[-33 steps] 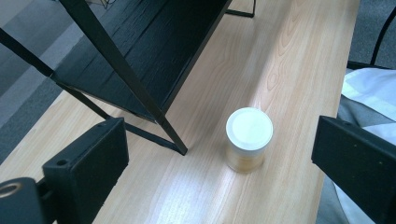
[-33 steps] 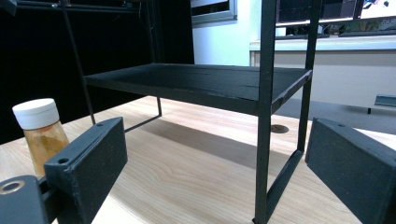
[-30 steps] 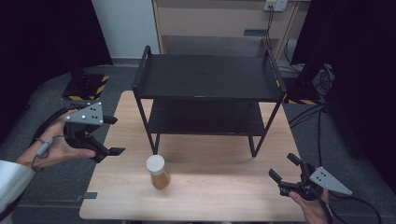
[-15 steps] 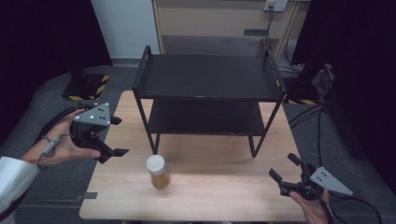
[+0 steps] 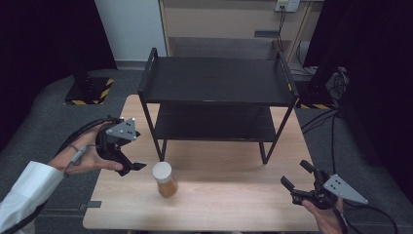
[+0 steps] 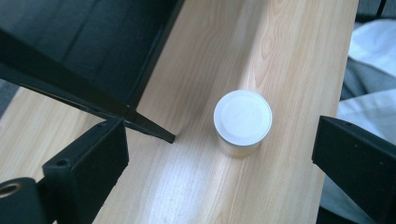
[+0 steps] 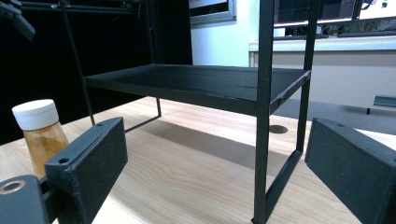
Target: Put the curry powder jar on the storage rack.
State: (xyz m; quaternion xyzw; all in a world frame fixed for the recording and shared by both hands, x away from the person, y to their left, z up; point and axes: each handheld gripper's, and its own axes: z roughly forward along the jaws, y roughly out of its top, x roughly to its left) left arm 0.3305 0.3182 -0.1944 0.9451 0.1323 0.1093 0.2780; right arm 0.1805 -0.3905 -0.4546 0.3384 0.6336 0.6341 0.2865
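A small jar (image 5: 164, 179) with a white lid and amber contents stands upright on the wooden table (image 5: 229, 204), in front of the black two-tier rack (image 5: 216, 80). My left gripper (image 5: 134, 151) is open over the table's left edge, just left of the jar and apart from it. In the left gripper view the jar (image 6: 243, 116) sits between and beyond the spread fingers (image 6: 93, 158), seen from above. My right gripper (image 5: 295, 173) is open near the front right corner, low over the table and holding nothing. In the right gripper view the jar (image 7: 39, 133) stands far left.
The rack's front left leg (image 5: 160, 146) stands just behind the jar, and its front right leg (image 7: 261, 116) is close ahead of my right gripper. Both rack shelves are bare. A cabinet (image 5: 224, 24) stands behind the table, and cables (image 5: 336, 117) lie on the floor at right.
My left gripper has moved right and toward the front of the table, closer to the jar. The right gripper and the jar have stayed put.
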